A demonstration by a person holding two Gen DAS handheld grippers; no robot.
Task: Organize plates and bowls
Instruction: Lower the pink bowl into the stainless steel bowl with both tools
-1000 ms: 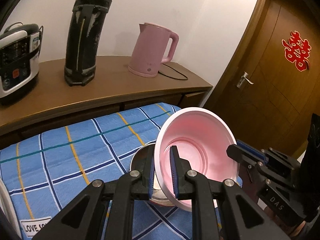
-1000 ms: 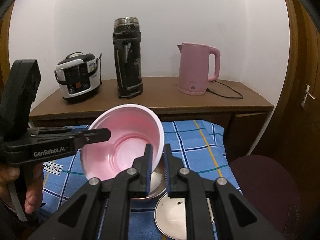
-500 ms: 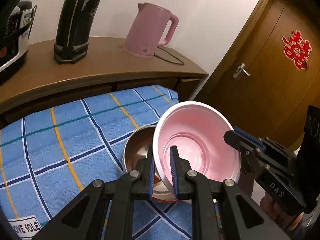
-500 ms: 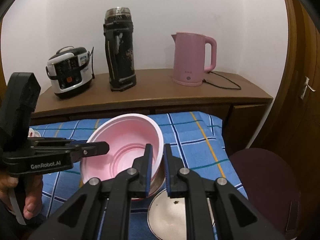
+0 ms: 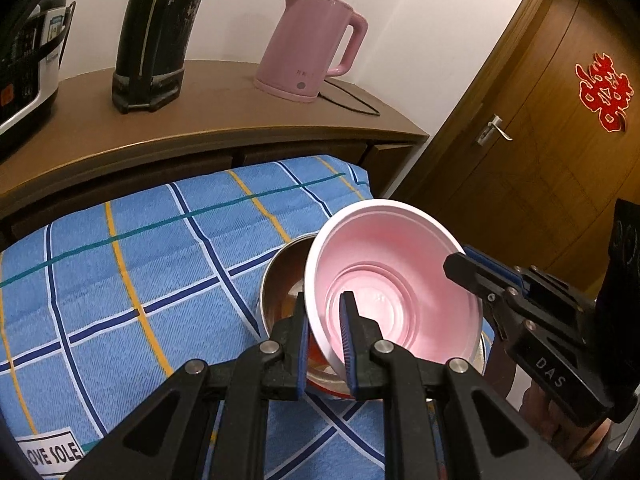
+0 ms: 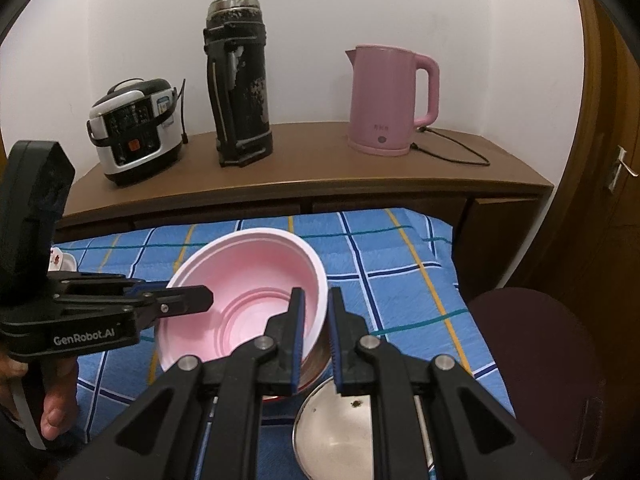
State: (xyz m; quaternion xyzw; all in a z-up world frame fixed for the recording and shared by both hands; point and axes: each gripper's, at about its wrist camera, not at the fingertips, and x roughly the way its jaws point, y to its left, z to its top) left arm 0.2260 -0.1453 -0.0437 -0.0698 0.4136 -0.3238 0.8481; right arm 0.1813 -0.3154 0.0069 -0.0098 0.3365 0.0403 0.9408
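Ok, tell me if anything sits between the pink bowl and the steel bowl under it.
Nothing visible does. The pink bowl, pinched at opposite rims by the left gripper and right gripper, hangs tilted directly over the steel bowl. How much gap is left cannot be told.

Black plastic grippers, blue-padded fingers (image 5: 347, 328), silver pivot screws, white "GenRobot.AI" lettering

White wall (image 6: 320, 8). Brown wooden sideboard (image 6: 320, 168) against it, bearing rice cooker (image 6: 136, 132), black flask (image 6: 240, 80), pink kettle (image 6: 388, 100) with black cord (image 6: 460, 148). Wooden door (image 5: 540, 160), metal handle (image 5: 496, 128), red paper ornament (image 5: 604, 96). Dark round stool (image 6: 536, 360).
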